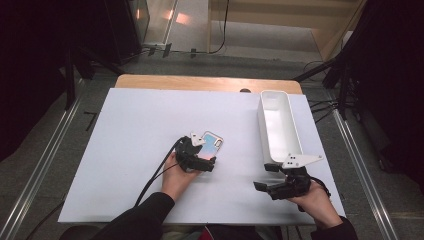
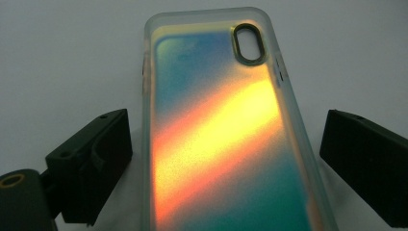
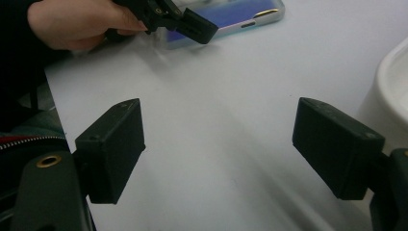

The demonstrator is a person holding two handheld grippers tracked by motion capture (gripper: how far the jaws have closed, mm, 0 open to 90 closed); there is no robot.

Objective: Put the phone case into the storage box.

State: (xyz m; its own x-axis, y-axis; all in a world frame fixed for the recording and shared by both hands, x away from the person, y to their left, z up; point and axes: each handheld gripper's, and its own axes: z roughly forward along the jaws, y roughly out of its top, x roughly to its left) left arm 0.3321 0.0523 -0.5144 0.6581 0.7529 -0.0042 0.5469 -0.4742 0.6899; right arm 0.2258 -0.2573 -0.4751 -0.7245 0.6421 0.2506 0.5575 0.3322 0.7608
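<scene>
An iridescent phone case (image 1: pixel 212 142) lies flat on the white board (image 1: pixel 125 150), its camera cutout at the far end. My left gripper (image 1: pixel 198 159) is at the case's near end, open. In the left gripper view the case (image 2: pixel 216 120) runs between the two black jaws of that gripper (image 2: pixel 226 163), with a thin gap on each side. My right gripper (image 1: pixel 266 176) rests at the front right, open with nothing between its jaws. The right gripper view has bare board between that gripper's (image 3: pixel 216 149) jaws, and the case (image 3: pixel 231 19) lies farther off.
A long white bin (image 1: pixel 260 120) stands empty at the board's right side, just beyond my right gripper; its rim (image 3: pixel 392 82) edges the right gripper view. The board lies on a wooden table (image 1: pixel 200 82). Dark stands and cables flank the table.
</scene>
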